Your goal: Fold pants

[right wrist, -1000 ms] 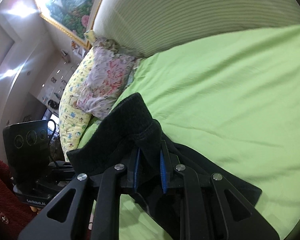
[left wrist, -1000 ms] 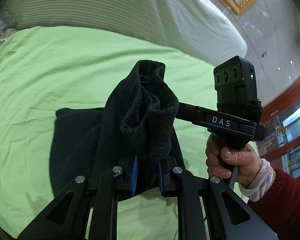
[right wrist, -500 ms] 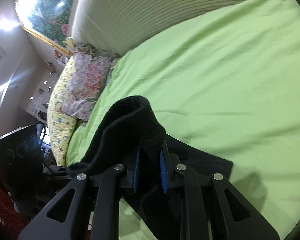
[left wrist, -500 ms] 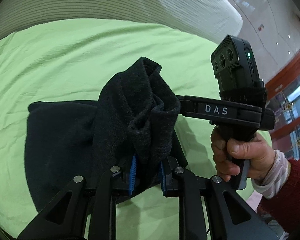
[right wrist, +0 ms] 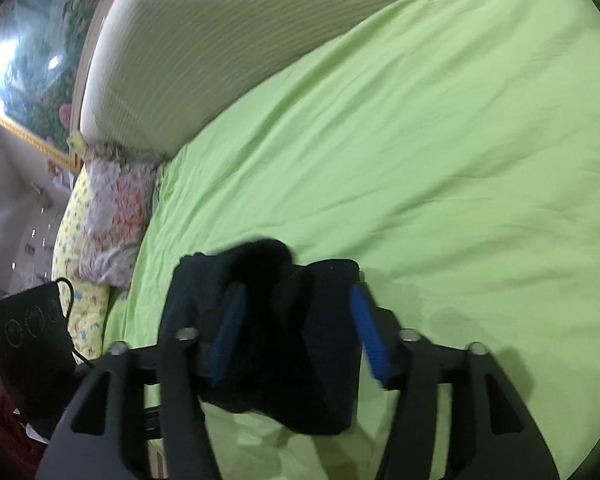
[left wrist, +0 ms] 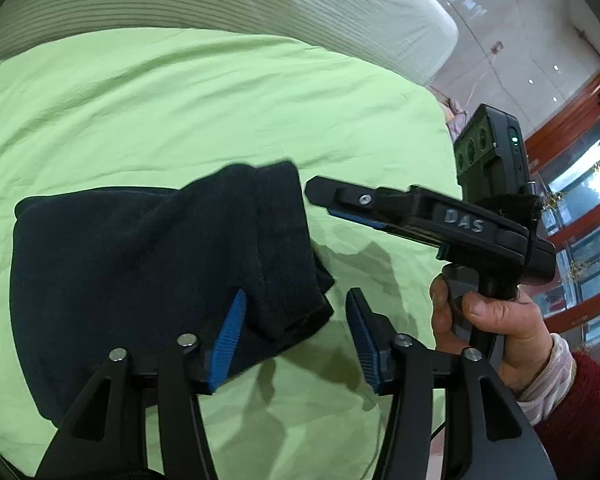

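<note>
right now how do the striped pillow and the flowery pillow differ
The striped pillow is large, pale and finely ribbed, lying along the head of the bed. The flowery pillow is smaller, with pink and grey flowers, and is bunched up at the corner beside a yellow pillow. Both lie at the edge of the green sheet.

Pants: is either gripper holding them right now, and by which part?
Neither. Both the left gripper and right gripper are opening; the pants lie folded on the green sheet, loose between the fingers.
</note>
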`<state>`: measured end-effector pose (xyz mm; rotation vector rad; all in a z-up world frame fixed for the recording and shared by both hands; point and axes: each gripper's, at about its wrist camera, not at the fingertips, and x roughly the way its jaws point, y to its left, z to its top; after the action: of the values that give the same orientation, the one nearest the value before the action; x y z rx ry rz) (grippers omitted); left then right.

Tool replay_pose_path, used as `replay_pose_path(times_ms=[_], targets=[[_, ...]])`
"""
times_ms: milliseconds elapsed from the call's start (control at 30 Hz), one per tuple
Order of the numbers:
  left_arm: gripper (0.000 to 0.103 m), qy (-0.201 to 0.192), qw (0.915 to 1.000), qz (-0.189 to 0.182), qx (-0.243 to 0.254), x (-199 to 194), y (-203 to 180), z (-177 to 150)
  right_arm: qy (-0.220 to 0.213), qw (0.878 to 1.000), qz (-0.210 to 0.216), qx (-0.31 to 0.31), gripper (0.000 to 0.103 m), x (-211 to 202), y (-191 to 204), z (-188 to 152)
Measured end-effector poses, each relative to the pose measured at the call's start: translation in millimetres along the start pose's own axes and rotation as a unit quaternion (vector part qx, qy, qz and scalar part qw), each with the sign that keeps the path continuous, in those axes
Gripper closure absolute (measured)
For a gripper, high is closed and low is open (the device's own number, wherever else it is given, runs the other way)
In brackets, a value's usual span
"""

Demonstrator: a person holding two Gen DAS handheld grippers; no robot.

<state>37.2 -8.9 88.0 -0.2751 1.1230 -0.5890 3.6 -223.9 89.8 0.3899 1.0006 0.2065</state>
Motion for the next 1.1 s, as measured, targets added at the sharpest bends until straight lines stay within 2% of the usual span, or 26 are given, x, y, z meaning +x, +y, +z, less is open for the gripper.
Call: replay_pose_path(times_ms=[167,300,533,700,967,1100], targets=[[0.046,-0.005,0.9999,-0.011,-0.008,-12.7,6.3,-1.3,-0.026,1.000,-0.015,0.008,0.030,-14.2,12.0,-5.7],[0.043,-0.013,0.9996,0.000,-0.023,-20.7,21.6,-0.6,-0.027,0.999,-0.042,-0.002,0.027,-12.8,27.4,-12.7],[0.040,-0.032,0.9957,0.024,-0.083,-39.6,62.4,0.7,-0.041,0.995,-0.084,-0.020,0.026,-8.8,53.9,-14.7],[0.038,-0.047,0.9905,0.042,-0.122,-52.9,93.5,0.6,-0.050,0.994,-0.096,-0.035,0.019,-9.0,69.5,-13.5],[0.032,-0.047,0.9833,0.061,-0.165,-61.4,128.1,-2.0,-0.038,0.991,-0.128,-0.009,0.016,5.7,66.1,-14.5],[0.031,-0.035,0.9809,0.062,-0.181,-62.1,144.0,-5.4,-0.028,0.991,-0.126,0.011,0.016,12.2,58.5,-18.3]])
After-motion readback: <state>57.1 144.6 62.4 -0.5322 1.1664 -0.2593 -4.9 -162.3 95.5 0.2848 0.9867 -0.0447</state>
